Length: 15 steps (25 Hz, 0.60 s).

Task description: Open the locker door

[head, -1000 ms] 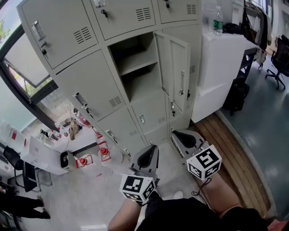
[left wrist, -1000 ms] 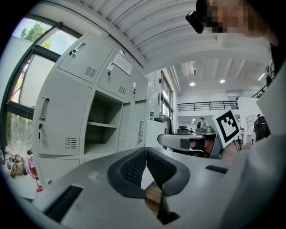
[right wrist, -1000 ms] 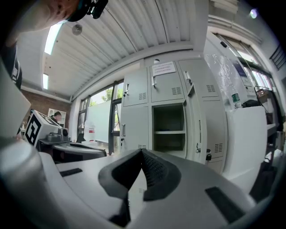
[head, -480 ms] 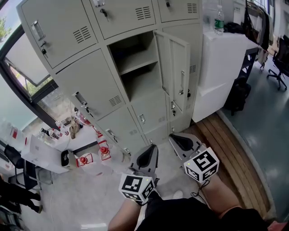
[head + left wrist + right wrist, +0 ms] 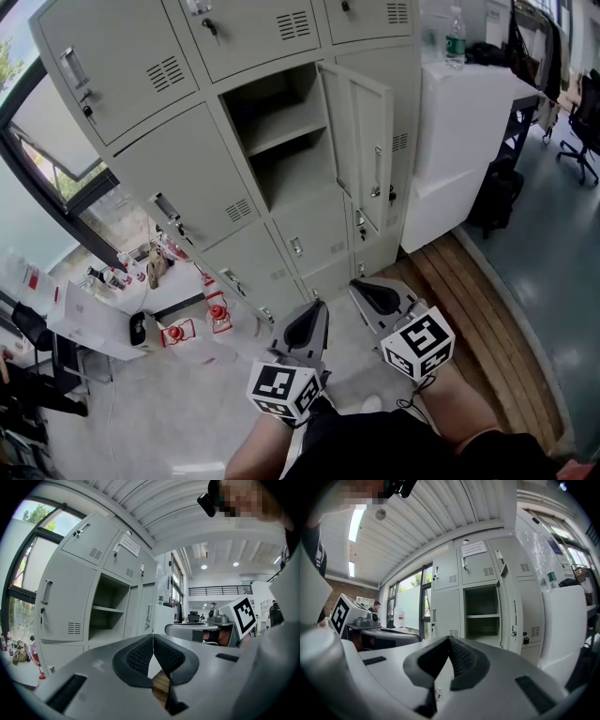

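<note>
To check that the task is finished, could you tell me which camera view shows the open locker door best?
The head view: the open locker door shows its whole inner face, swung wide. The right gripper view shows it nearly edge-on; the left gripper view gives only a narrow strip.

Head cam: up high, tilted steeply down at locker bank (image 5: 187, 178), fairly close. Left hand-held gripper (image 5: 153, 637) cam & right hand-held gripper (image 5: 449, 639) cam: low, approx level, looking along own jaws twd lockers. All 3 share open compartment (image 5: 281, 141); each gripper cam also catches the other's marker cube (image 5: 244, 616).
</note>
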Tool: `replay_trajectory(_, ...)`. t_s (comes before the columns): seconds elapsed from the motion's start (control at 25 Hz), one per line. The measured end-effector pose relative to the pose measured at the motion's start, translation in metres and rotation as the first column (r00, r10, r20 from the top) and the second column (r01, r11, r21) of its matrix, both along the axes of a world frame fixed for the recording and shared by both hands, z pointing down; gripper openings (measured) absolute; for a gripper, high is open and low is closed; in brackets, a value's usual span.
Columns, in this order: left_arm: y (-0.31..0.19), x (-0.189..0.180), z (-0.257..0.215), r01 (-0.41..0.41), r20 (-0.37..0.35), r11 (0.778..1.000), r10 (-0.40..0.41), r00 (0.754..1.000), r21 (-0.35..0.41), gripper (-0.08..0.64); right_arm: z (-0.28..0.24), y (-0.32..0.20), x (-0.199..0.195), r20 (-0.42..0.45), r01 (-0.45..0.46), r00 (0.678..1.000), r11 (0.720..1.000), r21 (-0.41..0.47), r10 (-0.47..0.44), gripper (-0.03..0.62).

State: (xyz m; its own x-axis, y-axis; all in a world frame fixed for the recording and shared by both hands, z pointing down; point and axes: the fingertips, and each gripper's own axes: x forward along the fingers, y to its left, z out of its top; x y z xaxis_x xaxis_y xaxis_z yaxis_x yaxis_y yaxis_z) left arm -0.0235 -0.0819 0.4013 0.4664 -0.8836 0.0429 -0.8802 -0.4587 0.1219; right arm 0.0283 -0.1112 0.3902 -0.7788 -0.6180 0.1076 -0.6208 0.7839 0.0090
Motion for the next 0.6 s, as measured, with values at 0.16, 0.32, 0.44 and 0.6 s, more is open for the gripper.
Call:
replay_trajectory(0.16, -0.003, 0.001, -0.002, 0.003, 0.005, 1.000, -0.003, 1.000, 0.000, 0.017, -0.002, -0.002, 0.002, 0.005, 0.005, 1.000, 1.000, 0.002, -0.005, 0.054)
replay_trajectory(0.32, -0.005, 0.006, 0.001, -0.002, 0.011, 1.000, 0.002, 1.000, -0.007, 0.017, 0.001, -0.004, 0.005, 0.007, 0.004, 1.000, 1.000, -0.003, -0.004, 0.054)
replay_trajectory(0.44, -0.007, 0.008, 0.003, -0.007, 0.016, 1.000, 0.007, 1.000, -0.016, 0.017, 0.003, -0.006, 0.008, 0.013, 0.001, 1.000, 1.000, -0.011, 0.000, 0.054)
replay_trajectory(0.6, -0.013, 0.015, 0.008, -0.018, 0.021, 0.999, 0.018, 1.000, -0.030, 0.017, 0.008, -0.010, 0.014, 0.024, -0.006, 1.000, 1.000, -0.026, 0.007, 0.054)
